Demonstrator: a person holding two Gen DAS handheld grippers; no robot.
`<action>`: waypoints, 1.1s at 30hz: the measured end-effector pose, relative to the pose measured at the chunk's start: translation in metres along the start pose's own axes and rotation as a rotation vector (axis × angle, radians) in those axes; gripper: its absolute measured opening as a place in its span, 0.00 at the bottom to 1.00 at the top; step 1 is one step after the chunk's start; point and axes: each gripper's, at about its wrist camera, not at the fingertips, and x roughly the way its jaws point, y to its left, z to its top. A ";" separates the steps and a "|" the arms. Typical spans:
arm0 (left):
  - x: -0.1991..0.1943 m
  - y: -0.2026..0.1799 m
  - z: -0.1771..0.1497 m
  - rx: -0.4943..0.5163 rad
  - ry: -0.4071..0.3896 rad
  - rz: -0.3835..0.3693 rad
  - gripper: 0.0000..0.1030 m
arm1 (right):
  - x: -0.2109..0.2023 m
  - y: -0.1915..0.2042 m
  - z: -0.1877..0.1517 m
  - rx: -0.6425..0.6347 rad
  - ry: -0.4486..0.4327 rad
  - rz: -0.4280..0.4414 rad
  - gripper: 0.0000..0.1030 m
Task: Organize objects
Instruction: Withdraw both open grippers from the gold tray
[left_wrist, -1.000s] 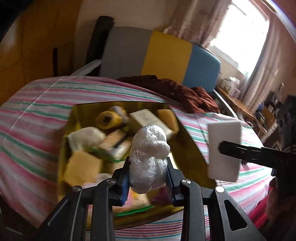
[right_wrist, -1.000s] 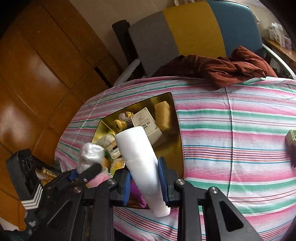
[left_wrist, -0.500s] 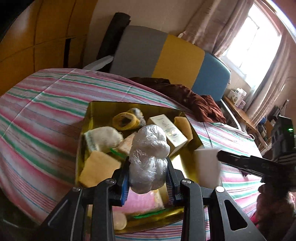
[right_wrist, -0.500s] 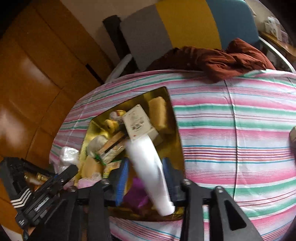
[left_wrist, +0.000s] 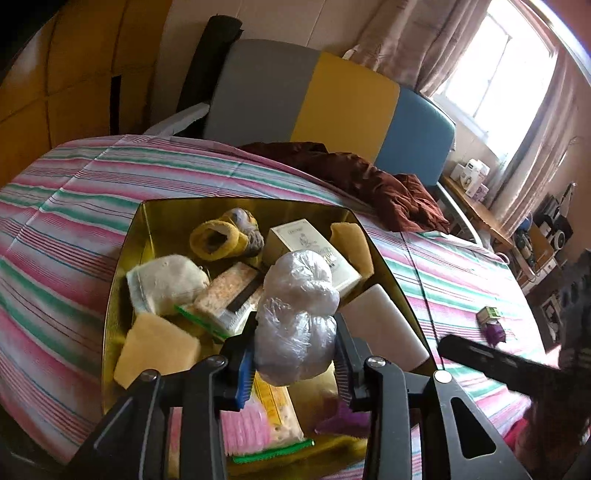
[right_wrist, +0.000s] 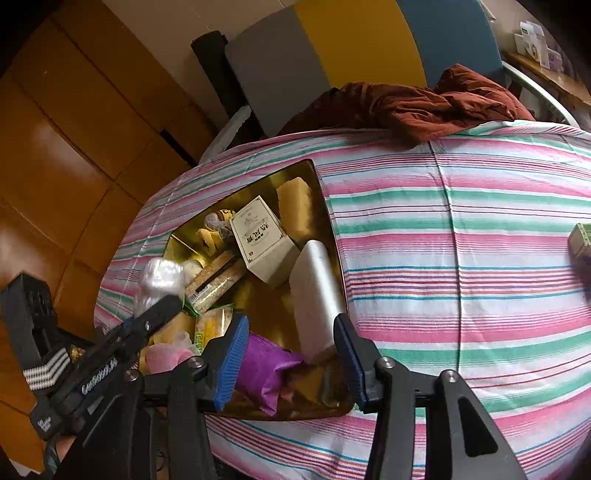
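Plastic bundle between left fingers

I saw the pink-and-green striped bed carrying a gold tray, a crumpled maroon cloth and a small green box.

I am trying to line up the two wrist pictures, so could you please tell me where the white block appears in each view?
Left wrist view: the white block lies at centre right, against the gold tray's right wall, beside the plastic-wrapped bundle.
Right wrist view: the white block lies at the centre, along the tray's right wall, just beyond the right gripper.
Shared landmark: the cream printed box, just beyond the block in both.
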 end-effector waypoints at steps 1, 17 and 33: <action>0.002 0.001 0.002 -0.001 -0.006 0.009 0.38 | 0.000 0.001 -0.001 -0.004 0.000 -0.003 0.47; -0.017 0.022 -0.014 -0.040 -0.019 0.079 0.75 | 0.007 0.019 -0.018 -0.096 0.010 -0.050 0.50; -0.043 -0.001 -0.025 0.081 -0.095 0.160 0.76 | 0.003 0.029 -0.028 -0.165 -0.012 -0.118 0.56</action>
